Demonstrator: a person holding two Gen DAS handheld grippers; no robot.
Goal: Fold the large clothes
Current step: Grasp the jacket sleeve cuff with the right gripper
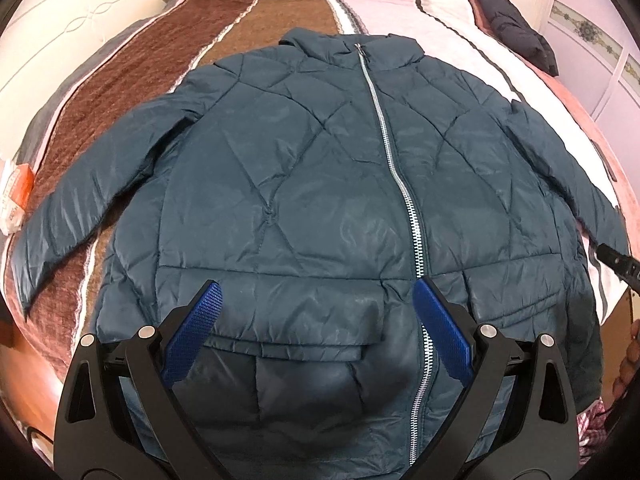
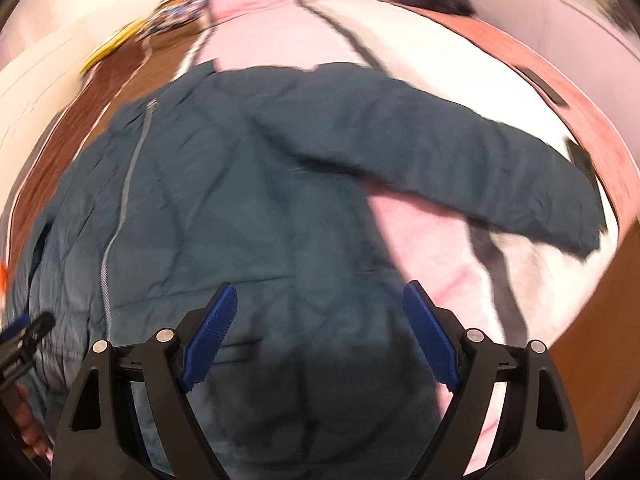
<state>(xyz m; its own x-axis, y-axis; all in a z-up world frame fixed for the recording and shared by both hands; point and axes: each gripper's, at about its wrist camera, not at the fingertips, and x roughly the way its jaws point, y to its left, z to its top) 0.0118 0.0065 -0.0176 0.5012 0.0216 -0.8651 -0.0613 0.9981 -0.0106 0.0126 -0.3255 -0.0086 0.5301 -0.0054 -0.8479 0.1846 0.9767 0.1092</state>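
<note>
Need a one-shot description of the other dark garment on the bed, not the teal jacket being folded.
Start at the striped blanket covering the bed, with the teal quilted jacket spread flat in its middle. Look past the jacket's collar to the far right edge of the bed: a dark bundled garment lies there. Unlike the jacket it is near-black, bunched up, and shows no silver zipper.

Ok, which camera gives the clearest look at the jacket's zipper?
The left wrist view. There the zipper runs sharp and unbroken from the collar down the teal jacket, passing between the open fingers of the left hand-held gripper. The right wrist view is motion-blurred, showing the zipper only as a faint grey line near the left edge.
</note>
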